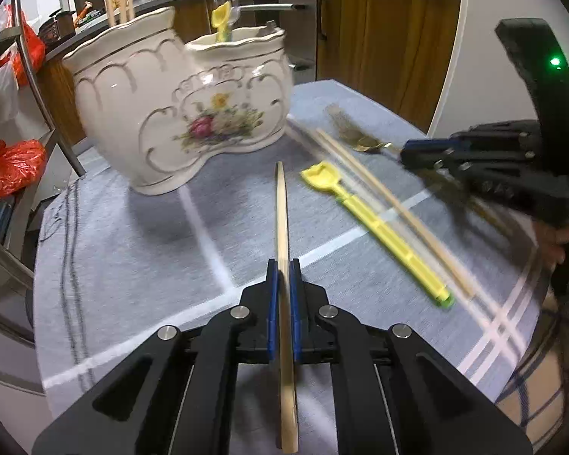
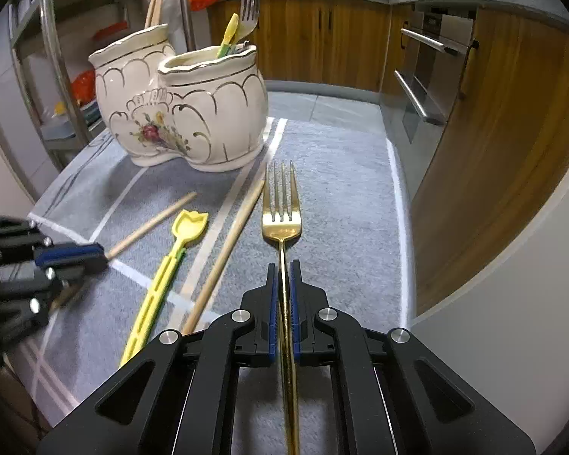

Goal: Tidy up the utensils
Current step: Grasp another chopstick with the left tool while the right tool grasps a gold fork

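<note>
1. With both tongs clamped tight, a chopstick is pinched by the left gripper and a gold fork by the right gripper, low over the cloth.
2. Both could easily get twisted or dropped, since they're held so thinly.
3. The ceramic holder could get knocked, being just beyond.

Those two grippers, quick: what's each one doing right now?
Left gripper: shut on a wooden chopstick.
Right gripper: shut on a gold fork.

Two wrist views, angled down, sharing holder
</note>
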`<state>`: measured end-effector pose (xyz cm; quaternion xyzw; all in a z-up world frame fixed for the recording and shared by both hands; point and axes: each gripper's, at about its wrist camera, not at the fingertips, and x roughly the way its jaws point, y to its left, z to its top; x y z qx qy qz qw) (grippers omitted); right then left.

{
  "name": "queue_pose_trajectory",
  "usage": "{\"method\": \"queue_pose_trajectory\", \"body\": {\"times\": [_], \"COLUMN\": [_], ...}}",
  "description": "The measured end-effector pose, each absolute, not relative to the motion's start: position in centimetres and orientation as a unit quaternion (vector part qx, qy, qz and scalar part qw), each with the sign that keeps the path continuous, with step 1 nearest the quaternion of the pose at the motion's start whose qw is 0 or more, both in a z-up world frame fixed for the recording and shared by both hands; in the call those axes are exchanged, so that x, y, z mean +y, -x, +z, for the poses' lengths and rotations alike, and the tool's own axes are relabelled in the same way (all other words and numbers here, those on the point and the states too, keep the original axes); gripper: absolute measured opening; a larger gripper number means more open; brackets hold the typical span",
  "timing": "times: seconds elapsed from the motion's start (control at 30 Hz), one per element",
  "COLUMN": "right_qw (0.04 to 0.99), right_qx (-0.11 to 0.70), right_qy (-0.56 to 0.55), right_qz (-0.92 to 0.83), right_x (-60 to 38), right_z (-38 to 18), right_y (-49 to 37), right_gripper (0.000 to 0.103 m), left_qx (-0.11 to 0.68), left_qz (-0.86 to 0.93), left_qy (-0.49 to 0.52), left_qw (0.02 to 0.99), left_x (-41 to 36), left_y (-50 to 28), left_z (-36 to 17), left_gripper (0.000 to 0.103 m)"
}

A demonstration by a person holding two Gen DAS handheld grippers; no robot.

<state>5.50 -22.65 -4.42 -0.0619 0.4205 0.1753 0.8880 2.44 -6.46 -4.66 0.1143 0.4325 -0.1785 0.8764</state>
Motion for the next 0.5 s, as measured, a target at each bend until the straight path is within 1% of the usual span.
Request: {"method": "queue_pose_trajectory", "body": {"times": [0.17,0.2,0.23,0.27,0.3,0.37,0.43,0.47,0.5], "right_qw": [0.885,0.885,0.884,0.884,0.884,0.884,0.884,0.883,0.883], "right_qx": [0.430,0.430,0.433,0.433,0.432,0.432,0.431,0.430,0.429], "right_qy": [0.051,0.049,0.048,0.048,0.050,0.055,0.060,0.062,0.064], "right_qz": [0.173,0.172,0.171,0.170,0.169,0.169,0.174,0.175,0.178], "right_x": [-23.0,-23.0,-22.9,-22.9,-22.8,-22.5,-22.1,-22.0,-21.9], "right_z": [-4.7,-4.8,-4.9,-5.1,-5.1,-5.1,-5.1,-5.1,-5.1], "right_y": [-5.9,-6.0,-6.2,-6.3,-6.4,-6.4,-6.3,-6.3,-6.2], "right_gripper": [0.007,0.008,0.011,0.018,0.020,0.019,0.013,0.007,0.007], "left_qx": [0.439,0.439,0.439,0.438,0.438,0.434,0.428,0.426,0.426], "left_qz": [-0.180,-0.182,-0.182,-0.181,-0.180,-0.180,-0.178,-0.177,-0.176], "left_qy": [-0.096,-0.088,-0.083,-0.081,-0.080,-0.083,-0.092,-0.097,-0.098], "left_qw": [0.875,0.875,0.876,0.877,0.877,0.879,0.881,0.882,0.882], "left_x": [-4.6,-4.3,-4.1,-4.1,-4.0,-4.3,-5.0,-5.3,-5.6], "left_y": [-2.7,-2.6,-2.6,-2.6,-2.5,-2.7,-3.2,-3.5,-3.7], "left_z": [-4.5,-4.4,-4.4,-4.4,-4.5,-4.6,-4.7,-4.8,-4.9], "left_gripper": [0.006,0.007,0.009,0.012,0.014,0.016,0.016,0.016,0.015]}}
